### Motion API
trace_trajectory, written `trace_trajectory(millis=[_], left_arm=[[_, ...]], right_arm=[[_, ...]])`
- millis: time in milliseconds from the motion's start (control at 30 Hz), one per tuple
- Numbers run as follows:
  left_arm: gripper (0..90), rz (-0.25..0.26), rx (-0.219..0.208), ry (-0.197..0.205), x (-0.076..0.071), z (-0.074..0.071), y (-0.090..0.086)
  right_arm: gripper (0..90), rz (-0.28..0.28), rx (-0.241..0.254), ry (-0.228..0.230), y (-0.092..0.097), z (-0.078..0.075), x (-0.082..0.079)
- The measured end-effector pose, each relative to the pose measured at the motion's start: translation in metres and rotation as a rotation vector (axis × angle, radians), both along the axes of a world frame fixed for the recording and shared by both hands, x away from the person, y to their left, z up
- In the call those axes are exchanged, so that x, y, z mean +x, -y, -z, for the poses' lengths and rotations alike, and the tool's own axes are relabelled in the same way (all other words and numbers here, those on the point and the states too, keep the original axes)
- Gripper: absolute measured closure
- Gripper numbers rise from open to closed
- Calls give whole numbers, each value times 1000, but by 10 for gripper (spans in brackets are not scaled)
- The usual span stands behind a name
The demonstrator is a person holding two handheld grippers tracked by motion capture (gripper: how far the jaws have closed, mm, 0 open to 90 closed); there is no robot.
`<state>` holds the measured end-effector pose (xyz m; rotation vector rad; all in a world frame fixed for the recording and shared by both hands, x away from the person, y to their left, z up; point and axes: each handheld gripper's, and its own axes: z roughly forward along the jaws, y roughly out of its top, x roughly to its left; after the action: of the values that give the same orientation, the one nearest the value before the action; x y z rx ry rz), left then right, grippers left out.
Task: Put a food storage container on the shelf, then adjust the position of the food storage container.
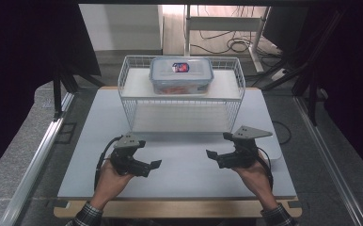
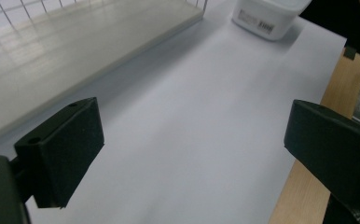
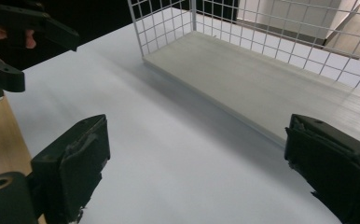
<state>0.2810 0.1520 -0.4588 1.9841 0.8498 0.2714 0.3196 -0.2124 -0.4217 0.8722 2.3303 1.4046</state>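
The clear lidded food box [image 1: 181,75] on the top shelf of the white wire rack [image 1: 131,110] bears a red-and-blue sticker, its writing too small to read. Both the left hand-held gripper [image 1: 148,153] and the right hand-held gripper [image 1: 219,146] hang spread and empty over the white desk [image 1: 184,176], near the rack's front. Cables trail across the floor behind.

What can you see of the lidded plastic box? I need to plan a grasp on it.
The plastic box is a clear rectangular container with rounded corners and a closed, clear blue-tinted lid bearing a red and blue sticker. It sits flat and level on the top shelf of the white wire rack, behind both grippers. Nothing but the shelf touches it. Something orange shows faintly inside.
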Motion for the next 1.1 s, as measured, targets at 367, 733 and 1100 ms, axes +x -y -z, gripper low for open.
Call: trace_trajectory(millis=[367, 733, 1100], left_arm=[[28, -63, 36, 60, -30, 34, -8], [39, -78, 94, 53, -39, 48, -13], [52, -86, 145, 72, -36, 57, -16]], right_arm=[[53, -23, -18, -4, 3, 28, -28], [40, -10, -99, -78, 5, 62, -32], [43, 62, -81, -116, 20, 48, -20]])
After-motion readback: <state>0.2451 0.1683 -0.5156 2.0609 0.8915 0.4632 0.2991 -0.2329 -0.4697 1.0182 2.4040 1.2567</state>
